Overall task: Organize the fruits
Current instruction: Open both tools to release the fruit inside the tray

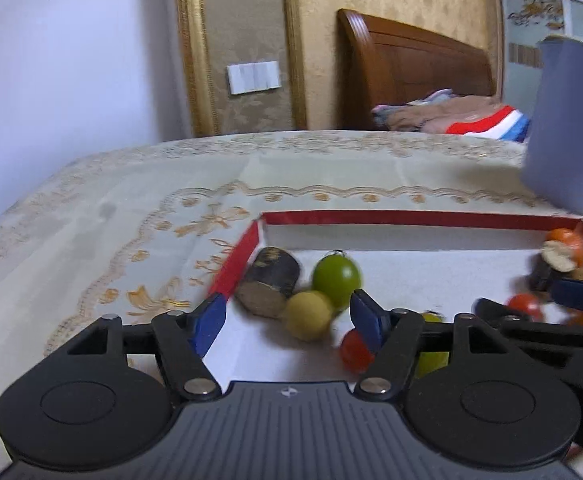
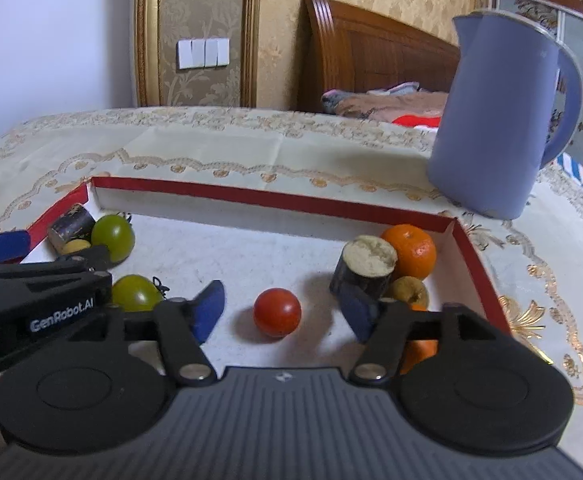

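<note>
Here both claws hang wide open over the shallow red-rimmed box [image 2: 275,199] and grip nothing. The right gripper [image 2: 287,316] frames a red tomato [image 2: 277,312] lying between its blue fingertips, apart from both. The left gripper [image 1: 289,320] spreads over the box's left corner, where a yellow fruit [image 1: 308,314] lies between its fingers, touching a dark cut stalk piece [image 1: 269,280] and a green tomato [image 1: 337,276]. A second red tomato [image 1: 353,350] and a green fruit [image 1: 431,354] are half hidden behind its right finger. In the right wrist view, an upright stalk piece [image 2: 365,266] stands at the right, with an orange [image 2: 409,251] behind it and a brownish fruit [image 2: 407,290] beside it; another orange [image 2: 421,350] is mostly covered by the claw's linkage. A blue jug [image 2: 499,120] stands on the embroidered tablecloth [image 2: 211,148] beyond the box's far right corner. The left wrist view is motion-blurred at its right edge.
</note>
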